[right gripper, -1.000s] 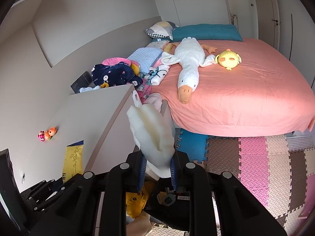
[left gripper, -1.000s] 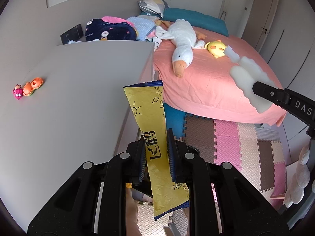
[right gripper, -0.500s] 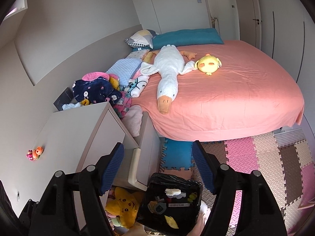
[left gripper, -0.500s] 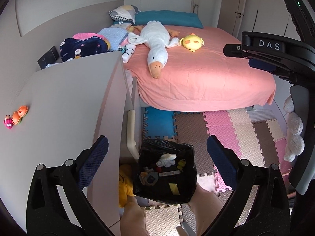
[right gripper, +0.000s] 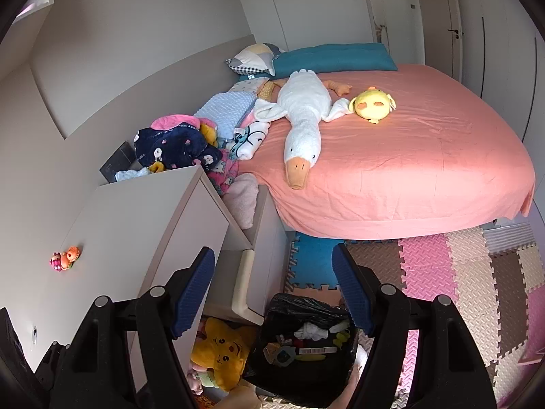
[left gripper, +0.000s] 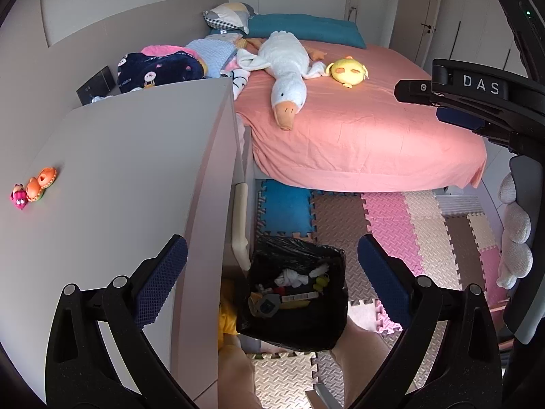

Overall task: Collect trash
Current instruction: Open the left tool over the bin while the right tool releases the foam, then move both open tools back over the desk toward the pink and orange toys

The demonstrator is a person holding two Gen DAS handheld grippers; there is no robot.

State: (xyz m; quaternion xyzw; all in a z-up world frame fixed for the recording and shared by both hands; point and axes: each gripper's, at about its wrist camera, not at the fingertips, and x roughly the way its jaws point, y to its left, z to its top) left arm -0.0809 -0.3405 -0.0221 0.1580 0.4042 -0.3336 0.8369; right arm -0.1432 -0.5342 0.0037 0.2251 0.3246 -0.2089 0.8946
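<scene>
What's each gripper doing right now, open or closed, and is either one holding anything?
Left gripper: open wide, holding nothing, above the trash bin.
Right gripper: open, holding nothing, also above the bin.

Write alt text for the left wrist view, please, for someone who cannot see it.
The open, empty left hand-held gripper hangs over a black-lined trash bin holding wrappers and scraps, on a pink, cream and brown foam puzzle-mat floor. Beyond stand a grey cabinet and a pink-sheeted bed with a white plush goose.
</scene>
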